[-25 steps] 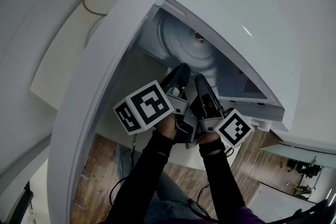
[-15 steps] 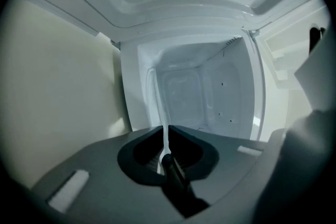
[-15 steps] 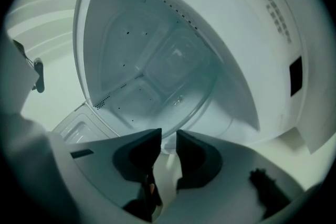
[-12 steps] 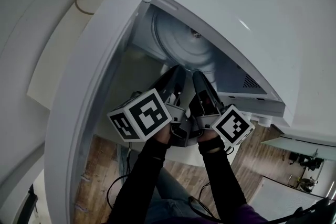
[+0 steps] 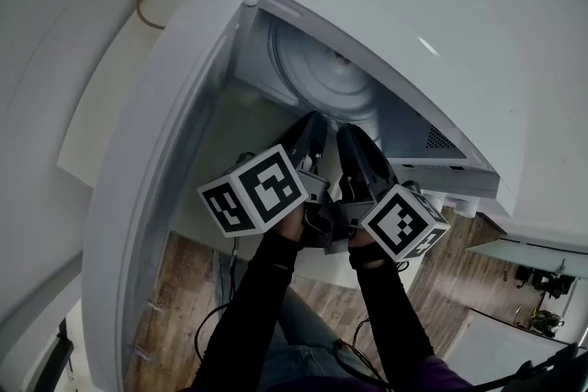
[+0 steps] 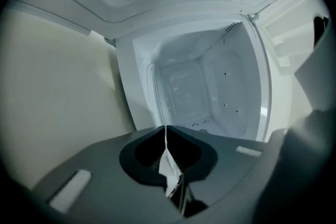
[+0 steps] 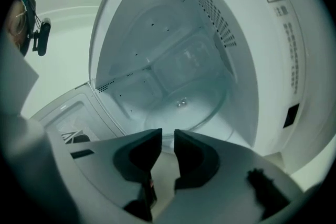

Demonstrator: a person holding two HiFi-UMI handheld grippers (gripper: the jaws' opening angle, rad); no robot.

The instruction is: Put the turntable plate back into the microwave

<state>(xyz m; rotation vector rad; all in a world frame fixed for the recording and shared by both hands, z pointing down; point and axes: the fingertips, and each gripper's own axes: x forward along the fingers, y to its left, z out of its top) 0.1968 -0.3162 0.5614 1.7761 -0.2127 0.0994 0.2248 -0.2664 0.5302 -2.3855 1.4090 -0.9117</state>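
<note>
Past parted right hand-held gripper [image 7: 168, 136] only, turntable plate [image 7: 185, 98]; left hand-held gripper [image 6: 166, 129] just-closed, empty.

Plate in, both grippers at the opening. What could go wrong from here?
Seating: the turntable plate lies in the microwave, but whether it sits on its hub is unclear. The right gripper has jaws apart at its near rim; withdrawing might drag or tilt it.
Crowding: the left gripper, whose jaws have just been closing on nothing visible, sits beside the right one and could bump it.
</note>
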